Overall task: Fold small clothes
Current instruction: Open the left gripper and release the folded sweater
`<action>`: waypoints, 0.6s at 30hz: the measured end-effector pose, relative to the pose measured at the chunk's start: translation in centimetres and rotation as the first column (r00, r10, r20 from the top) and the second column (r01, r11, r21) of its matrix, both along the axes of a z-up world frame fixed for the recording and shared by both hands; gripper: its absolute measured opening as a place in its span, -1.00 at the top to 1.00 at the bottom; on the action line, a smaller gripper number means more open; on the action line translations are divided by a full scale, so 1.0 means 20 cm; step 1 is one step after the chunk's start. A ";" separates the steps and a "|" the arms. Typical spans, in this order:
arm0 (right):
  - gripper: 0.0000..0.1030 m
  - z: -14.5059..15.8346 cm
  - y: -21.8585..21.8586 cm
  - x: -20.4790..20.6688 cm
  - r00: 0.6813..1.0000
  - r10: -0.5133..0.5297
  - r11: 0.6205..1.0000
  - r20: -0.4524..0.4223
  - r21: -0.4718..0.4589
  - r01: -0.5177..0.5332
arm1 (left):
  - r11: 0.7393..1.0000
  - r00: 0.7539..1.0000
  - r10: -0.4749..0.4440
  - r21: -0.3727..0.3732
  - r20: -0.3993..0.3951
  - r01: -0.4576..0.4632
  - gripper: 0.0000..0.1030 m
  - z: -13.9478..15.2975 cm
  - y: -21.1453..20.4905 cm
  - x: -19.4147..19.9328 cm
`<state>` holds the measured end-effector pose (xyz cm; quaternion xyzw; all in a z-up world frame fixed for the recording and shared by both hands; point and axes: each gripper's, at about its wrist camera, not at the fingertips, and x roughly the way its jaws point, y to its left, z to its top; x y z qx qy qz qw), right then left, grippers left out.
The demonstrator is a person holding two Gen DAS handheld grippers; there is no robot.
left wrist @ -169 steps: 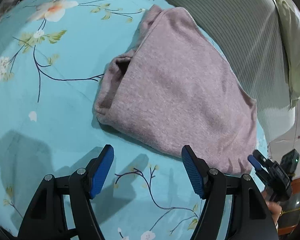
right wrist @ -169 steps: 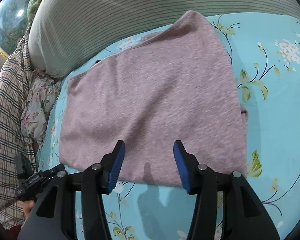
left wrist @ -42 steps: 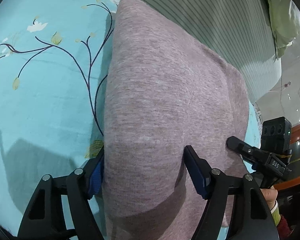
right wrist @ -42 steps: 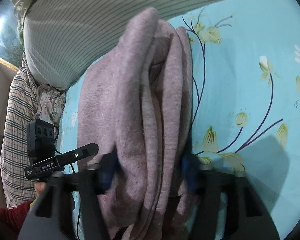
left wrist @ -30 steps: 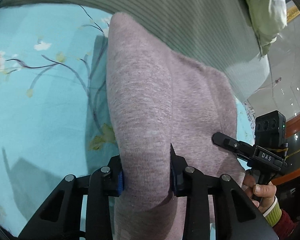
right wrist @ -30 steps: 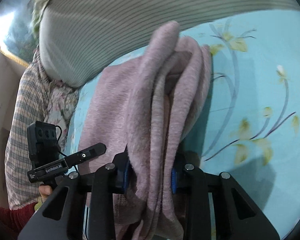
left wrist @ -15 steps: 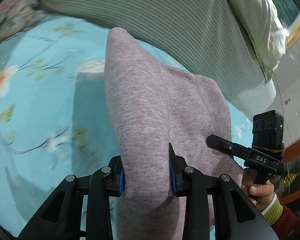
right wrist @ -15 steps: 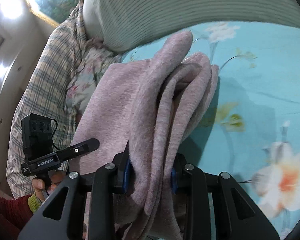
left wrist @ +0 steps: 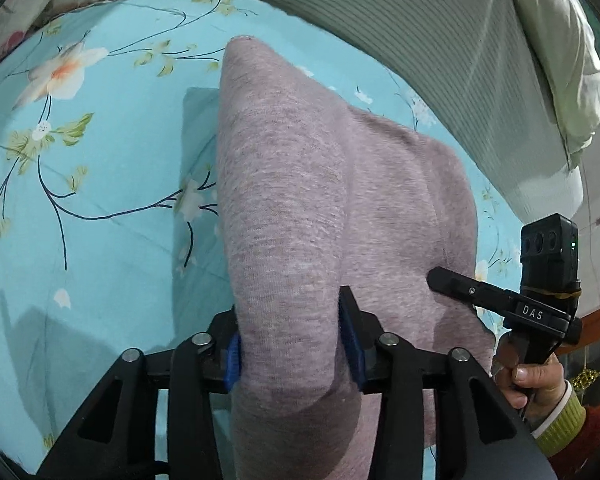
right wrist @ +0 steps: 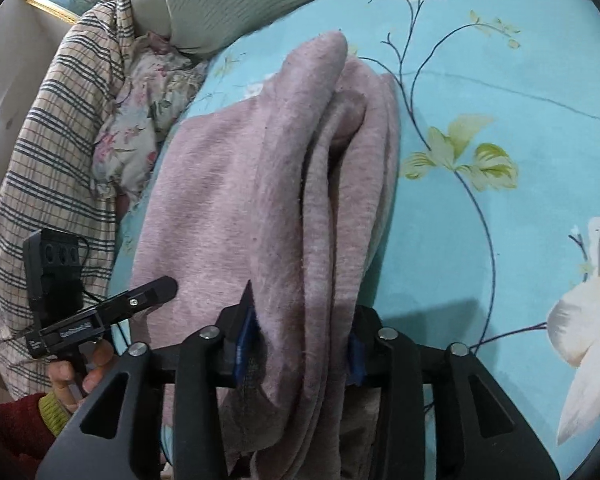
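The mauve garment [left wrist: 300,208] runs lengthwise away from both claws toward the far striped pillow [left wrist: 440,40], its far end draped on the floral bed sheet [left wrist: 100,160]. The left claw [left wrist: 290,344] is clamped nearly closed on one near corner. The right claw [right wrist: 300,344] pinches the bunched layers of the other, neither nearer.
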<state>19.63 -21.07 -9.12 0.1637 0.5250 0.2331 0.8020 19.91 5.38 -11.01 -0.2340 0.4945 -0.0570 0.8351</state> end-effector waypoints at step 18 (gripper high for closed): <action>0.02 0.35 0.04 0.07 0.986 -0.097 0.988 0.136 -0.103 0.111 | 0.997 0.995 -0.016 0.070 0.094 0.010 -0.01 0.27 0.05 -0.17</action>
